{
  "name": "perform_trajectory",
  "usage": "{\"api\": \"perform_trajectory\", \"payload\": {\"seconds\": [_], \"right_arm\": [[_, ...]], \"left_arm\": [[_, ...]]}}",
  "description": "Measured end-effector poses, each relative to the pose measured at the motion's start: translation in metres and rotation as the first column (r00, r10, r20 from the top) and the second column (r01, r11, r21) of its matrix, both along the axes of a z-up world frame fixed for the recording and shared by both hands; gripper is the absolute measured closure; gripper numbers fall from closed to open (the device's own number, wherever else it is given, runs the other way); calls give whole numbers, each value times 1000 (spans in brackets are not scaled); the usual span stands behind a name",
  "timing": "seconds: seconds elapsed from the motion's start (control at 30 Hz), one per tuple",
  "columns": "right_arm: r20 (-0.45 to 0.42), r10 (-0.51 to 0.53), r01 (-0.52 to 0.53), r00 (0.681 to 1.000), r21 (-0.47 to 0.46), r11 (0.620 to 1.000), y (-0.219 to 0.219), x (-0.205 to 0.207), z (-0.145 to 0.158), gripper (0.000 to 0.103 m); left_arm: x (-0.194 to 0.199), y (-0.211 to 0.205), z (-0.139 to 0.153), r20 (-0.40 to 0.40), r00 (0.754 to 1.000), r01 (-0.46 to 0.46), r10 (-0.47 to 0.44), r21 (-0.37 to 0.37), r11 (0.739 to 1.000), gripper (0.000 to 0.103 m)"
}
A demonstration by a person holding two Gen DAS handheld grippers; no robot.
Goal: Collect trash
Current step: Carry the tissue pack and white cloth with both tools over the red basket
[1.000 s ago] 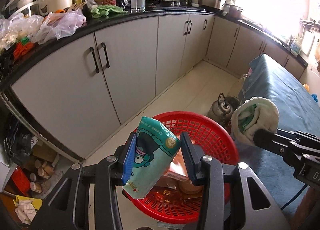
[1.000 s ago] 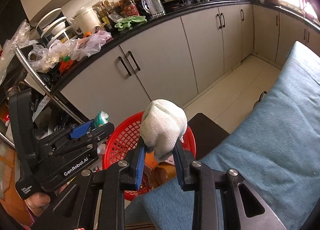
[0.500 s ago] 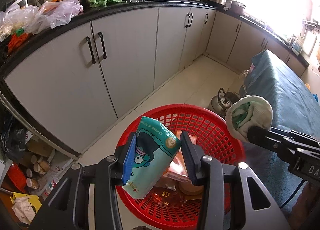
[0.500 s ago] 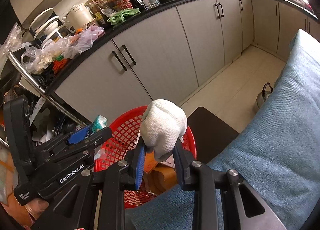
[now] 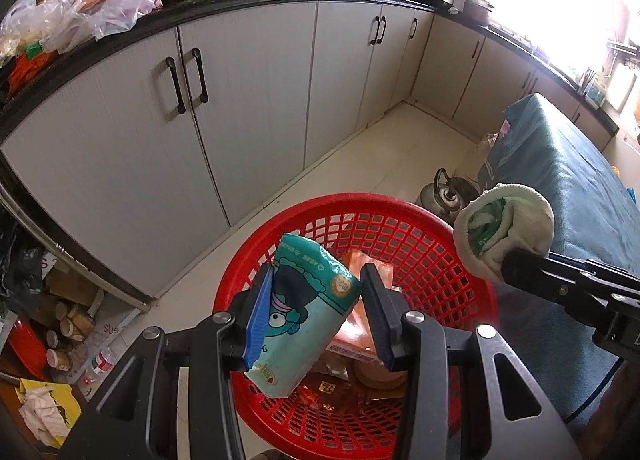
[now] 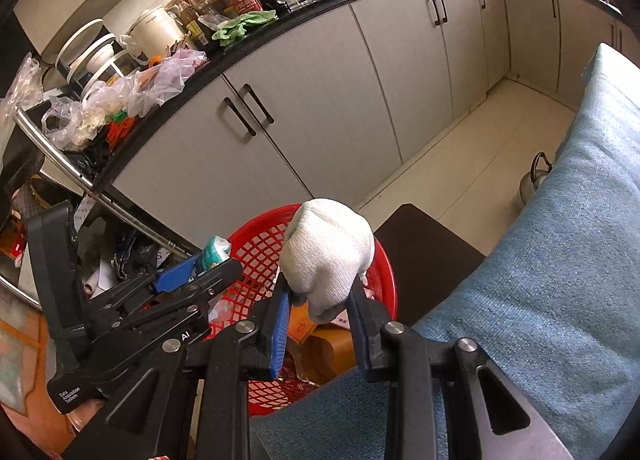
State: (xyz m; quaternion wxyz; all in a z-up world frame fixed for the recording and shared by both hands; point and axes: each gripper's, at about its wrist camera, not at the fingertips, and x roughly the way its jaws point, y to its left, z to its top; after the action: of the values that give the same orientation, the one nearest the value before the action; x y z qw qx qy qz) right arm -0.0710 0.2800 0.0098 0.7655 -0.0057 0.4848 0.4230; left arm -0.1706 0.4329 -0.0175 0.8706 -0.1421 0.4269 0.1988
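Note:
My left gripper (image 5: 316, 300) is shut on a teal snack packet (image 5: 304, 312) with a cartoon face and holds it over the red mesh basket (image 5: 400, 228). My right gripper (image 6: 320, 296) is shut on a white balled sock (image 6: 326, 256) and holds it over the basket's rim (image 6: 384, 260); the sock also shows in the left wrist view (image 5: 504, 228) at the basket's right edge. The basket holds orange and brown wrappers and boxes (image 5: 356, 364). The packet's tip shows in the right wrist view (image 6: 214, 250).
Grey kitchen cabinets (image 5: 248, 100) run behind the basket, with a cluttered black counter (image 5: 120, 12) above. A metal kettle (image 5: 444, 196) stands on the floor. A blue-covered table (image 5: 568, 188) lies to the right. Floor clutter (image 5: 60, 340) sits at the left.
Both grippers have moved forward and lower over the basket, still holding the packet and the sock. The basket looks larger and nearer in both views.

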Motion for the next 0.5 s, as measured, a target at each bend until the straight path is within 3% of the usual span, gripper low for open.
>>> {"api": "perform_trajectory", "payload": {"seconds": [0.5], "right_arm": [[30,17,-16,999,-43,999,9,-4,-2,72]], "left_arm": [[0,5,-11,-7,1000,-7,7,-30,1000,61]]}}
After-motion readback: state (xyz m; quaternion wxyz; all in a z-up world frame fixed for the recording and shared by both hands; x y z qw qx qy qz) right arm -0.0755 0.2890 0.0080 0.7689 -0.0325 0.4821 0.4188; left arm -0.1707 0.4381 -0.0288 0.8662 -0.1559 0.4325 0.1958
